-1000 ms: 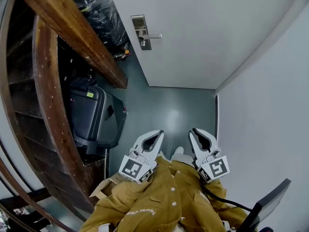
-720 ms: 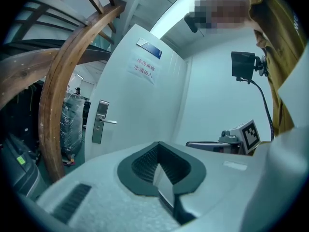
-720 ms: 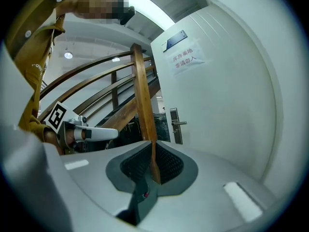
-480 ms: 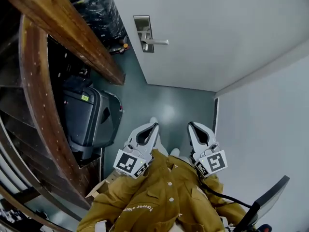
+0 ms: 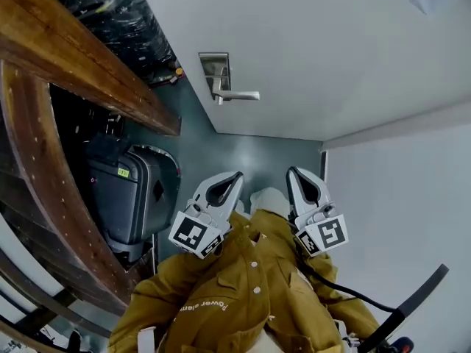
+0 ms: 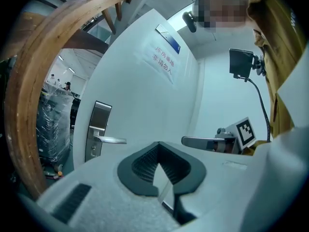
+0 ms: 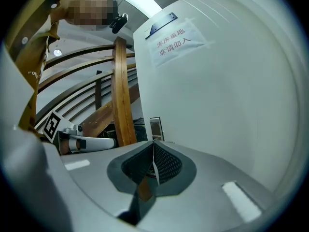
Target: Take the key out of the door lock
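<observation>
Door (image 5: 316,43) is closed. Lock plate (image 5: 214,70) sits at the door's left edge, with the lever (image 5: 241,95) running from it to the right across the door face. The key cannot be made out in any view, being too small. By the task it should sit in the plate under the lever.

Left gripper (image 5: 237,176): jaws pressed together, nothing between them. Right gripper (image 5: 291,172): jaws closing and all but met, nothing between them. Both are held low against the person's jacket, side by side, tips pointing towards the door.

Key relation: the plate lies ahead of both grippers and off to the left, well apart from either. The left gripper is the nearer one. In its own view the plate stands left of the jaw line, not on it.

Judgement: a key in this lock would stand out of the door face towards the person, so the pull-out axis runs straight back from the door. Whichever gripper goes needs to move forward and left, open before arrival, then close on the key's bow. The lever just above leaves little room, so approach from below or level.
</observation>
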Demonstrator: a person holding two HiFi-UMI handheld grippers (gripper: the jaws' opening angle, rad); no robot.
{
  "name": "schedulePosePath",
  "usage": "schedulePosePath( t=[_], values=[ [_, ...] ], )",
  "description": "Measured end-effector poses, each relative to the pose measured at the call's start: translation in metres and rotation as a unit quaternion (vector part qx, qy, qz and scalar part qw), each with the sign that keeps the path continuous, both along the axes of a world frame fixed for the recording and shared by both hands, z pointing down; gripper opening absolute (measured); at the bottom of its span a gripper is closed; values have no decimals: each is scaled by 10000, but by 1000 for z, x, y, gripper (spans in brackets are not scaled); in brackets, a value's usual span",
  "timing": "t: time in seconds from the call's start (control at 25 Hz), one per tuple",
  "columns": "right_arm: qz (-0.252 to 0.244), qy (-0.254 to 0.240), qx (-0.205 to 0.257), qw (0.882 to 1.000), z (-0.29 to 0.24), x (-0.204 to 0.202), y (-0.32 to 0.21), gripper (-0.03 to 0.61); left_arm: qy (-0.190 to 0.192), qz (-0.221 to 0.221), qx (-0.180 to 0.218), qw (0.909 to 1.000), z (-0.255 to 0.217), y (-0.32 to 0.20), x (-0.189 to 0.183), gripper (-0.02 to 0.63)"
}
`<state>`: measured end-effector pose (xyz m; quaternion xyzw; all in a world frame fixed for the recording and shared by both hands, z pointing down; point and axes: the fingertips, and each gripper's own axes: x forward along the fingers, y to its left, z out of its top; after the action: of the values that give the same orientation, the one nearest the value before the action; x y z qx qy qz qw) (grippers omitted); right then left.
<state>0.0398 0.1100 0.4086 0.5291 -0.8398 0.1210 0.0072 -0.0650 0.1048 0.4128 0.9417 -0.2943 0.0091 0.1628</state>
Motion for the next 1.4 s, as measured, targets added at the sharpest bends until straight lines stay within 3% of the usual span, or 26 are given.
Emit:
schedulePosePath(
  t=[0.4, 0.52, 0.72, 0.88, 1.04, 1.32, 1.4],
  values=[
    [-838, 151, 176, 9962, -7, 32, -105, 6, -103, -608, -77, 9981, 5, -102, 45, -2],
    [-888, 282, 284, 9952, -14, 41, -134, 5, -136, -808, -67, 9966, 3, -116, 54, -2],
    [-189, 709, 1136, 9908, -65, 56, -181, 0, -79, -1012, -278, 9944, 12, -121, 59, -2],
    [633, 1226, 1152, 9837, -69, 74, -216, -2, 79, -1110, -565, 9922, 24, -131, 53, 0],
    [1363, 1364, 954, 9766, -59, 91, -232, -5, 309, -1332, -1072, 9848, 46, -143, 34, 0],
    [1590, 1477, 970, 9713, -61, 91, -234, -2, 410, -1447, -1315, 9798, 59, -155, 16, 0],
    [1615, 1468, 953, 9712, -60, 91, -233, -2, 697, -1481, -1645, 9727, 72, -157, 11, 0]
  ],
)
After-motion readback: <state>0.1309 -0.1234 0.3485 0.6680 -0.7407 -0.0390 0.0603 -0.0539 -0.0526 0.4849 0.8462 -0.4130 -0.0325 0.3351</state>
